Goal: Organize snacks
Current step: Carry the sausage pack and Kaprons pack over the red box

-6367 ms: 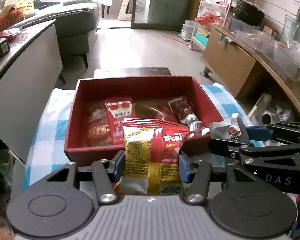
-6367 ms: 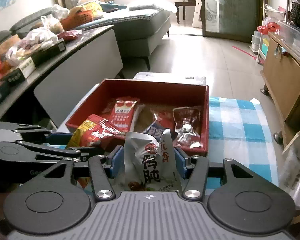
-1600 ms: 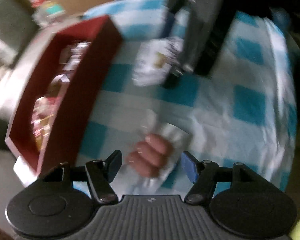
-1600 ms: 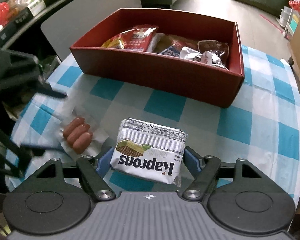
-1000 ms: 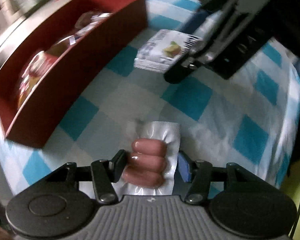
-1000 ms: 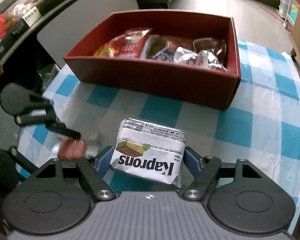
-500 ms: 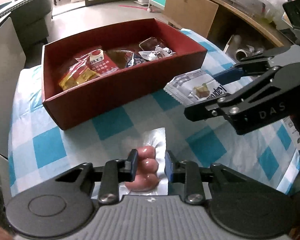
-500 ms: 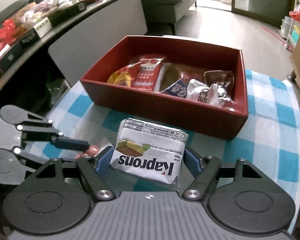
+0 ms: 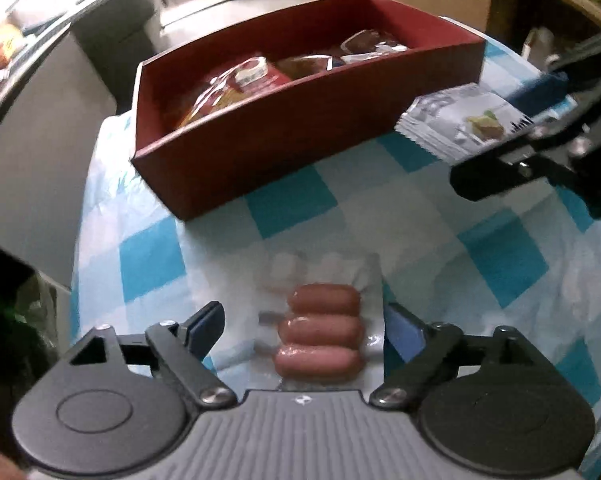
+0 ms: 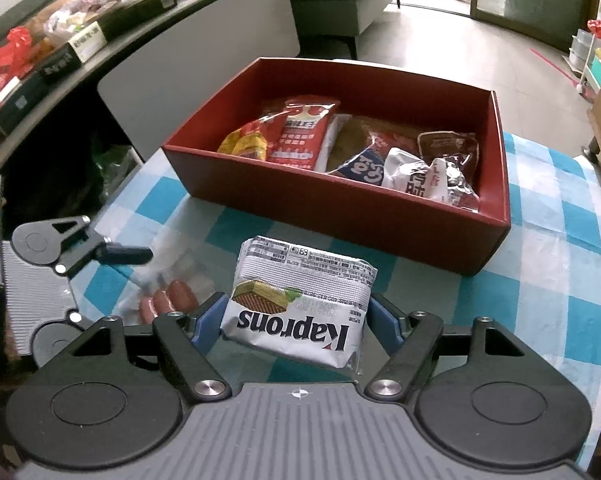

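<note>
Right now the left hand-held gripper is spread wide, pads clear of the sausage pack lying flat on the checked cloth of the counter directly between its fingers; nothing gripped. Each sausage runs crosswise to the fingers, the three stacked away from the gripper toward the red box, which sits ahead and slightly left. The right hand-held gripper is clamped on the Kaprons wafer pack, held off the cloth, its long side spanning the jaws. From this gripper the red box is straight ahead, near, already holding several snack bags. The sausage pack shows just left of the right gripper's left finger. Judgement: the right side is nearer to a drop-in; the left needs to close across the pack first, then lift forward over the box's near wall.
</note>
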